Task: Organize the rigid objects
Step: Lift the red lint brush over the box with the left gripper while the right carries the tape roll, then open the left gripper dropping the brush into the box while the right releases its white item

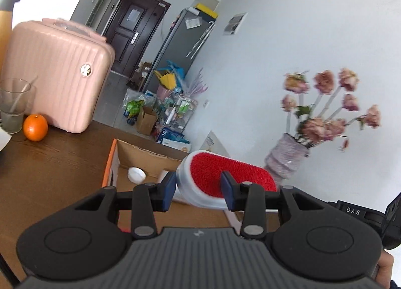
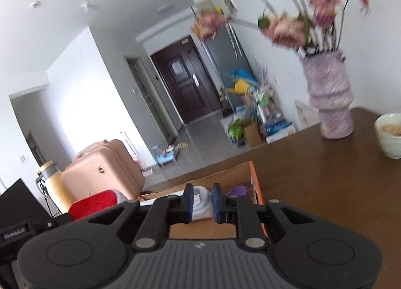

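My left gripper (image 1: 198,188) is shut on a lint brush (image 1: 225,176) with a red pad and a white body, held above the near right corner of a cardboard box (image 1: 140,153) with an orange rim. A white round item (image 1: 136,174) lies inside that box. In the right wrist view the same brush (image 2: 95,203) shows at the lower left. My right gripper (image 2: 202,203) is shut on a white rounded object (image 2: 203,197) that fills the narrow gap between its pads, over the cardboard box (image 2: 255,183). A purple coiled thing (image 2: 236,191) lies in the box.
The brown wooden table (image 1: 50,168) carries a pink hard case (image 1: 57,76), an orange (image 1: 35,127) and a glass (image 1: 12,103) at the left. A pale purple vase of pink flowers (image 2: 330,98) and a bowl (image 2: 391,136) stand at the right. Beyond the table's far edge is cluttered floor.
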